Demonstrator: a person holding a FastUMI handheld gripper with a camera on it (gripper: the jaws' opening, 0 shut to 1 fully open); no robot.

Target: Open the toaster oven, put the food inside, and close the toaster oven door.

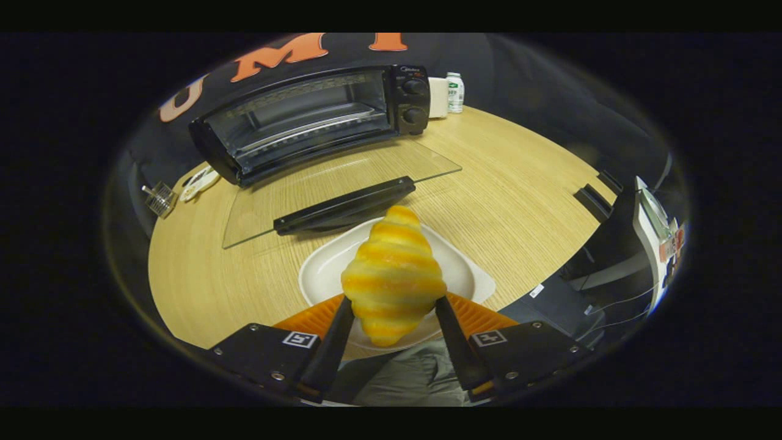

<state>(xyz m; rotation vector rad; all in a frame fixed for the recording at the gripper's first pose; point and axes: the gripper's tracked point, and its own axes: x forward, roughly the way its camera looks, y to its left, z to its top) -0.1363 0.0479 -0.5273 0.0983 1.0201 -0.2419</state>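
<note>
My tool (392, 318) is clenched on the croissant (393, 282), held above the plate (324, 269), w/ its long axis pointing straight ahead to the open toaster oven (305, 119).

Toaster oven (305, 119) at far edge of bench (519, 201), door (339, 189) dropped open, lying flat toward fingers. Plate (464, 275) on bench just in front of door handle. Croissant (394, 278) between fingers (449, 330), both pressing its sides, above plate. Bottle (454, 92) and box (437, 97) right of oven at far edge. Small ribbed object (160, 198) and flat item (200, 182) at far left corner, left of oven.
</note>
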